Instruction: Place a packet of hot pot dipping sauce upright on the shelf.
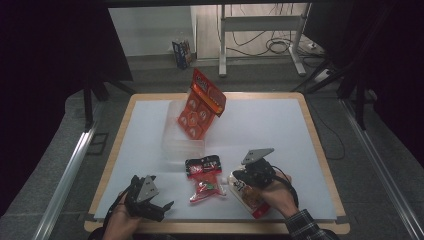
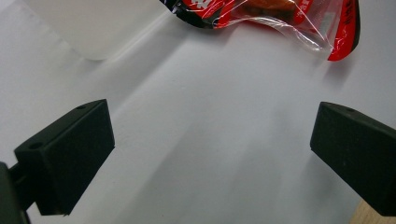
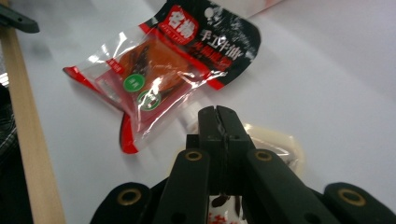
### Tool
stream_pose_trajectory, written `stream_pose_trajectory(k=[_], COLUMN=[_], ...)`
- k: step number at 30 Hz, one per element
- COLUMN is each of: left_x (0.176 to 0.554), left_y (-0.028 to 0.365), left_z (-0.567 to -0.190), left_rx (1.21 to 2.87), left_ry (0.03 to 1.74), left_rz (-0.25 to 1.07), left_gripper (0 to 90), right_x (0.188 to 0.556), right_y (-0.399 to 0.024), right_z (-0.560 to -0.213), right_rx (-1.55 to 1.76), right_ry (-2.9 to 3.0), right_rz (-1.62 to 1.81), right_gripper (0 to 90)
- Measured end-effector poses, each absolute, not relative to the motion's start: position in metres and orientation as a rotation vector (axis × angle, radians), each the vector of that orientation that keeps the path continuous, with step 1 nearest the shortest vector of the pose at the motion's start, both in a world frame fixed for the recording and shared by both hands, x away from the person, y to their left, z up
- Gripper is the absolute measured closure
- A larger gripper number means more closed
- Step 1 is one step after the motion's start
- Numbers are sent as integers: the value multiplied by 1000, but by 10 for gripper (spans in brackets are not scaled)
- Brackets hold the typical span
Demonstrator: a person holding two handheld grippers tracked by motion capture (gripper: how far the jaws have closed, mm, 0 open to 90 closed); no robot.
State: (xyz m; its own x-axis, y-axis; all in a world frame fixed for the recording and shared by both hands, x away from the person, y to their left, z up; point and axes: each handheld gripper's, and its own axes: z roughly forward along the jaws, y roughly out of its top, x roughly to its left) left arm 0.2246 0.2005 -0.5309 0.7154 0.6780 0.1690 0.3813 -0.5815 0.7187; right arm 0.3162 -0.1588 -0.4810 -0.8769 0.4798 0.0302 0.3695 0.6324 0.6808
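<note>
On the left, the left gripper [image 1: 159,201] rests wide open on the white surface [image 1: 280,130], nothing between its jaws. The red snack packet [image 1: 205,180] lies just beside it, untouched. Rightward, the right gripper [image 1: 239,176] is clamped, seemingly on the pale packet [image 1: 248,196]'s top edge.

A wooden-edged table [image 1: 320,150] carries a white sheet [image 1: 260,130] that covers nearly all of its top. On the sheet lie a clear plastic box [image 1: 182,145] near the middle, a red-and-black snack packet [image 1: 204,176] just in front of it, and a pale packet with red print [image 1: 247,195] beside that, toward the near right. A red-orange bag [image 1: 201,104] stands tilted in the box.
</note>
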Motion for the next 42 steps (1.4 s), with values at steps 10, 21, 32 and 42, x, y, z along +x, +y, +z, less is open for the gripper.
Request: stream_pose_trajectory(k=[10, 21, 32, 42], left_x=[225, 225, 225, 226], left_y=[200, 200, 200, 199], left_z=[-531, -532, -531, -531], left_rx=[2241, 2247, 2247, 2230], left_ry=[806, 806, 813, 826], left_rz=[571, 572, 570, 542], left_gripper=[0, 0, 0, 0], right_x=[311, 310, 302, 290], right_y=[-159, -143, -126, -106], right_z=[-488, -500, -516, -522], right_rx=[705, 681, 636, 583], right_ry=[2701, 2741, 2833, 2908], right_rz=[1075, 1029, 971, 998], right_gripper=[884, 884, 885, 884])
